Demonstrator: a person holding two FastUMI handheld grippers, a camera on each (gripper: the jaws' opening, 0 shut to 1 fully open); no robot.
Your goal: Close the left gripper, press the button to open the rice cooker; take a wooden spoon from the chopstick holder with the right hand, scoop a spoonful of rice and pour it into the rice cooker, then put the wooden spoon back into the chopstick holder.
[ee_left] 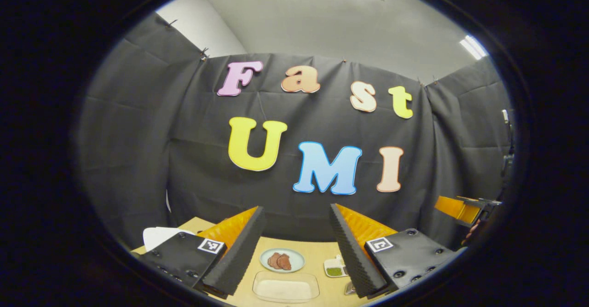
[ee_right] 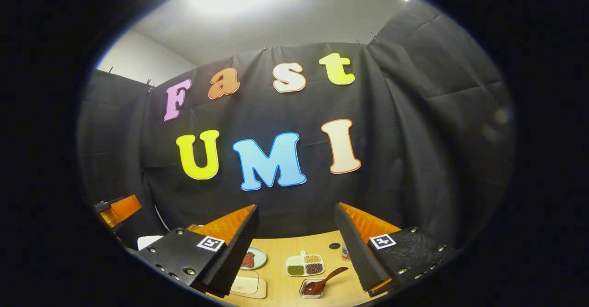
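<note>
**Spoon (ee_right: 324, 280) sits low between the right gripper's fingers, both grippers spread wide**

Spoon first: in the right gripper view it's down on the tan table (ee_right: 280, 293). It's a dark reddish-brown piece with a glossy bowl, resting in a small clear dish (ee_right: 307, 292). Its long axis runs from that bowl, nearest the camera, up and away to the right, so the handle end points at the right-hand finger. That's the relation that matters: the spoon lies below and ahead of the right gripper (ee_right: 296, 208), handle on the far side, and by my read the right hand is the nearer one.

The right gripper is released, fingers well apart, held high above the table. The left gripper (ee_left: 297, 210) is spread just as wide, with nothing between its fingers.

Just beyond the spoon sits a divided dish of grains (ee_right: 304, 264), and to its left a plate with brown slices (ee_right: 251, 257). A white shape (ee_right: 147, 241) peeks in at the left edge; whether that's the rice cooker, I cannot tell. Reaching the handle would call for a drop and a slight rightward turn.
</note>
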